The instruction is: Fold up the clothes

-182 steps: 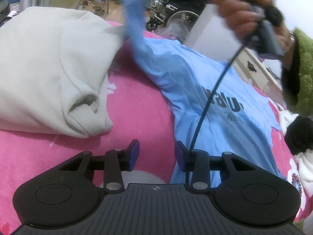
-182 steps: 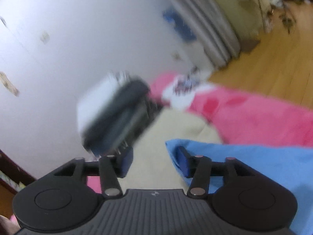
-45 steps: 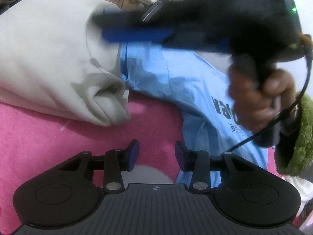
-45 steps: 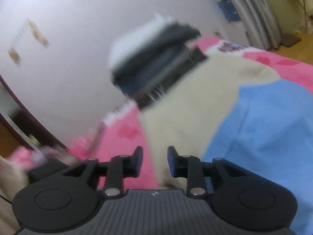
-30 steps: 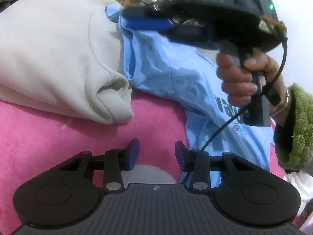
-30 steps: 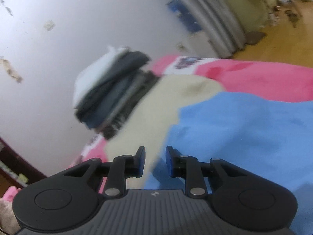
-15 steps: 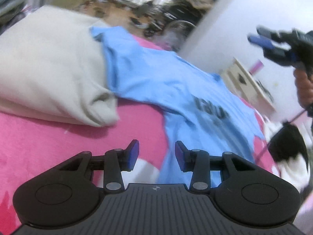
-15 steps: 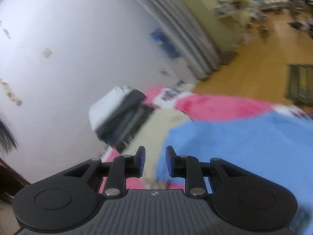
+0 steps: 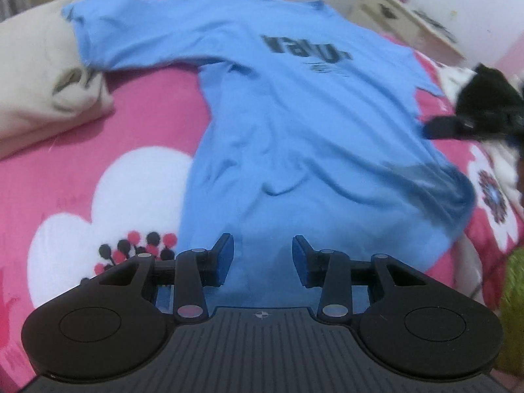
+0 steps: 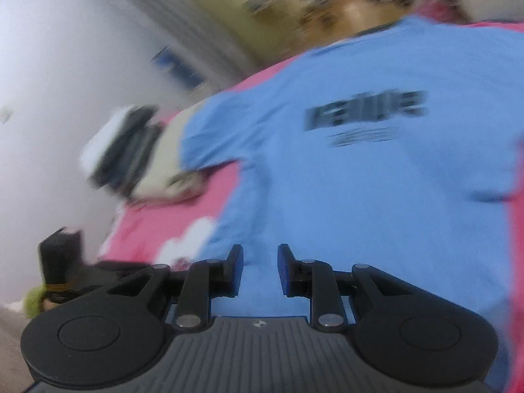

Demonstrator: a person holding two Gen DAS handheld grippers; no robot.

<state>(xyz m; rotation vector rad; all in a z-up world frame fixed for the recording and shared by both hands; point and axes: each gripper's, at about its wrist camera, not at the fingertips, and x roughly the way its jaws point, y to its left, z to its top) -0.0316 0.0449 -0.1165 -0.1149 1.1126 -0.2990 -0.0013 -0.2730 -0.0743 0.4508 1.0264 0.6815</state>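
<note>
The blue T-shirt (image 9: 294, 124) is lying spread flat, dark print facing up, on the pink flowered bedspread (image 9: 82, 170), with 1 sleeve draping onto the cream hoodie (image 9: 36, 75) beside it. It is likely going to handle as light, limp cotton that sags and slides wherever it is not pinched, so the hem corners or shoulder seams are looking like the best places to take hold. The left gripper (image 9: 262, 258) is hovering over the hem with its jaws partly open and holding nothing; the right gripper (image 10: 260, 270) is hovering likewise, its gap narrower and empty. The bedding is looking soft and yielding. Beyond are a white wall, a stack of folded clothes (image 10: 121, 147), a white cabinet (image 9: 409, 23) and wood flooring.
</note>
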